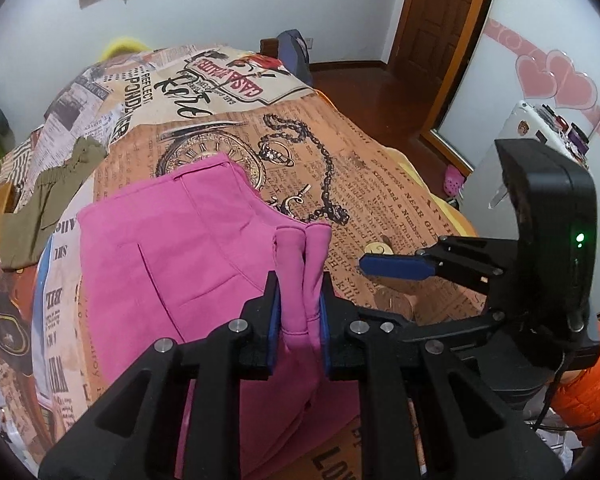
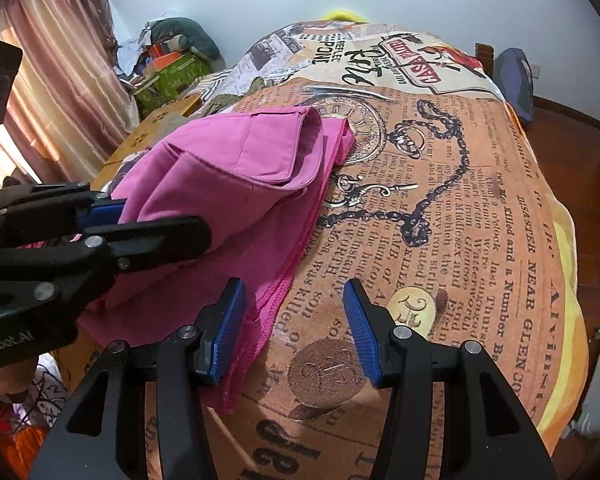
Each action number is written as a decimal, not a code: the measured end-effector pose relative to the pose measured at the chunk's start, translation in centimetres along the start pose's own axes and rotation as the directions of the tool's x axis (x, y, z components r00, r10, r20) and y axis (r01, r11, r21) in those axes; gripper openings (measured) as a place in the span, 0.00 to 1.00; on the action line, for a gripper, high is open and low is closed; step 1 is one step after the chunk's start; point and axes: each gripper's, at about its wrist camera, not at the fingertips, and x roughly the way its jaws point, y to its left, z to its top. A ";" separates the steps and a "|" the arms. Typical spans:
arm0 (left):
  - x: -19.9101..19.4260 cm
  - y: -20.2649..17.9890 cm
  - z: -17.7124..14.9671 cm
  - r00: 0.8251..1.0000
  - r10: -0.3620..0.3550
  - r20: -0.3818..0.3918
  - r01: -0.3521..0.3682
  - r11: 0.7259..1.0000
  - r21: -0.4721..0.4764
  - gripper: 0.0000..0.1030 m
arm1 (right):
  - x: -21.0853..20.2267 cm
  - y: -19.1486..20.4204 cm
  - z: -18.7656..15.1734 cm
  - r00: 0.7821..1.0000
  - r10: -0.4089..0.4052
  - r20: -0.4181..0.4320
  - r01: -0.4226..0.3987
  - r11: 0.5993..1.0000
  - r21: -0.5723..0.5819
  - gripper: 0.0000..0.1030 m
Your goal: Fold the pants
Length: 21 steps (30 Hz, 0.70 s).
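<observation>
The pink pants (image 1: 172,248) lie partly folded on the printed bedspread (image 1: 380,184). My left gripper (image 1: 299,320) is shut on a bunched edge of the pink pants and lifts it off the bed. It also shows at the left of the right wrist view (image 2: 112,220), clamped on the pink pants (image 2: 228,176). My right gripper (image 2: 294,324) is open and empty, just right of the pants' near hem, low over the bedspread (image 2: 460,240). It shows in the left wrist view (image 1: 396,266) to the right of the pants.
Olive green clothing (image 1: 48,200) lies on the bed's far left. A wooden door (image 1: 440,40) and red-brown floor are at the right. A mirrored wardrobe with pink hearts (image 1: 552,76) stands nearby. Curtains (image 2: 52,80) and cluttered boxes (image 2: 168,72) are at the left.
</observation>
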 end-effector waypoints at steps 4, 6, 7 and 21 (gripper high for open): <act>-0.4 -0.3 0.0 1.000 -0.008 -0.006 0.008 1.000 0.009 0.40 | -0.7 -0.2 -0.1 1.000 -0.030 -0.004 0.030 1.000 -0.007 0.46; -0.8 -0.3 0.0 1.000 -0.012 0.009 0.012 1.000 0.001 0.51 | -1.1 -0.3 -0.2 0.999 -0.042 -0.001 0.042 0.999 -0.007 0.46; -1.1 -0.3 -0.1 1.000 -0.008 0.021 0.008 1.000 0.002 0.51 | -1.4 -0.4 -0.2 0.999 -0.046 0.003 0.046 0.999 -0.005 0.46; -4.5 6.9 0.1 0.989 0.128 0.071 -0.120 0.988 -0.100 0.58 | -6.0 1.0 3.1 0.984 -0.082 0.157 0.090 0.995 -0.042 0.46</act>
